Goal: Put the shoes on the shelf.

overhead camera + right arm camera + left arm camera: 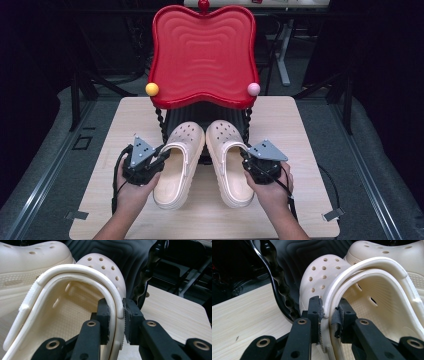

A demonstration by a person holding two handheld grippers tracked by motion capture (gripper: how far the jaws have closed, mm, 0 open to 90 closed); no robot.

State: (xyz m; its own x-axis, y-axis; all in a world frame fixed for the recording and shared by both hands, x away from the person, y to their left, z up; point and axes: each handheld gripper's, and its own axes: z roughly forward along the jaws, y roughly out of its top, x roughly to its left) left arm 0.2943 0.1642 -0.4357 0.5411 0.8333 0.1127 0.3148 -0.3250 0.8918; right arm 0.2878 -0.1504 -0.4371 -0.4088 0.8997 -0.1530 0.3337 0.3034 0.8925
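Side by side on the wooden table (280,120), toes pointing far under the red tray (202,52) on its black stand: left clog (179,165) and right clog (231,161). Left gripper (161,153) clamped on the left clog's outer wall, strap and rim (329,305) pinched between both pads. Right gripper (246,154) likewise closed on the right clog's outer wall (116,312), one finger (103,315) inside the shoe, the other outside.
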